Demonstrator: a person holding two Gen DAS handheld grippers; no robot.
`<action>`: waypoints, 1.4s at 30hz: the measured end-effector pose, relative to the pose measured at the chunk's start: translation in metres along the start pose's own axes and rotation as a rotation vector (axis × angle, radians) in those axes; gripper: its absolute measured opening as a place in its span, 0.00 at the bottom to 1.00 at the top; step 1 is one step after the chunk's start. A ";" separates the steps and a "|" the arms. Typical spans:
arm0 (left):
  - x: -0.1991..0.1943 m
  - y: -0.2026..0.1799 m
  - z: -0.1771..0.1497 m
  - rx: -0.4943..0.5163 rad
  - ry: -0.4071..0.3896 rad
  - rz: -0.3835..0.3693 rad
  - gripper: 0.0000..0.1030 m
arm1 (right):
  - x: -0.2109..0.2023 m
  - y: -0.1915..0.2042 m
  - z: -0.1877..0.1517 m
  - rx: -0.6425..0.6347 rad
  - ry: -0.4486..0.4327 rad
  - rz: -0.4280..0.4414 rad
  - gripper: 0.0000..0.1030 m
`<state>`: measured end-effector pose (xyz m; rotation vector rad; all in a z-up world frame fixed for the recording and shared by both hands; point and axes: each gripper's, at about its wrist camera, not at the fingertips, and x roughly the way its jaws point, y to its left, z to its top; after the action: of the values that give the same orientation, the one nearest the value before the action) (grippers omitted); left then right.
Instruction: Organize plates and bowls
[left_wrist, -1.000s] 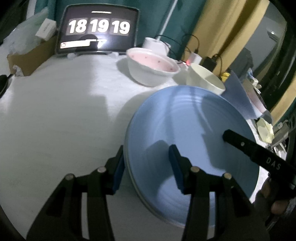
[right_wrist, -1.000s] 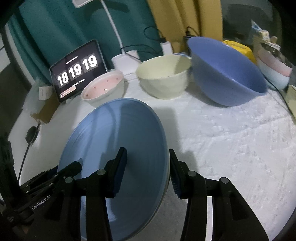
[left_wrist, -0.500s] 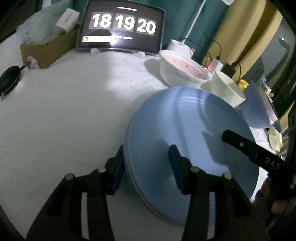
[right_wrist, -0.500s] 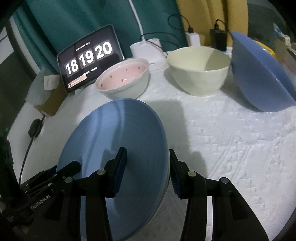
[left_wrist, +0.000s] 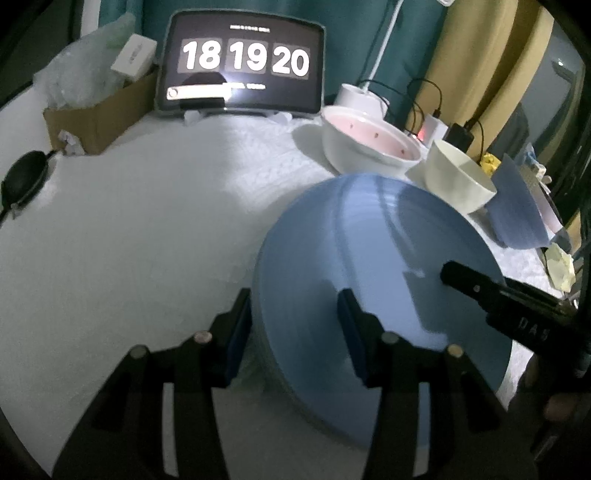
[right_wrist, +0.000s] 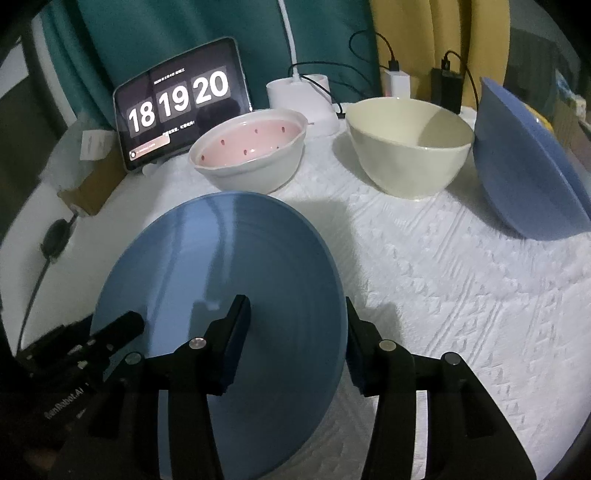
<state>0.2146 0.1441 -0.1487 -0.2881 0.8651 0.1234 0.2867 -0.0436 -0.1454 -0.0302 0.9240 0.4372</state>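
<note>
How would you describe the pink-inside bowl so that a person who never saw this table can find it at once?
Start from the tablet clock standing at the back of the white-covered table. Just in front of it and to its right, as the right wrist view shows it, stands the pink-inside bowl, next to a cream bowl. Only this one is white outside, pink inside with small dark red specks and a wavy rim.

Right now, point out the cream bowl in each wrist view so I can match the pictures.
Left wrist view: cream bowl at right, above the blue plate.
Right wrist view: cream bowl upper centre-right, right of the pink bowl.
Shared landmark: the clock tablet at the back.
</note>
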 end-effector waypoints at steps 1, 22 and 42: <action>-0.002 0.000 0.001 0.000 -0.004 0.007 0.47 | -0.001 0.001 -0.001 -0.010 -0.002 -0.009 0.48; -0.035 -0.028 0.001 0.045 -0.087 0.064 0.47 | -0.036 -0.022 -0.013 0.016 -0.030 -0.002 0.48; -0.045 -0.097 -0.001 0.146 -0.107 0.038 0.47 | -0.076 -0.081 -0.027 0.093 -0.096 0.006 0.48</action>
<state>0.2060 0.0514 -0.0954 -0.1268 0.7692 0.1097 0.2566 -0.1498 -0.1160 0.0781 0.8489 0.3975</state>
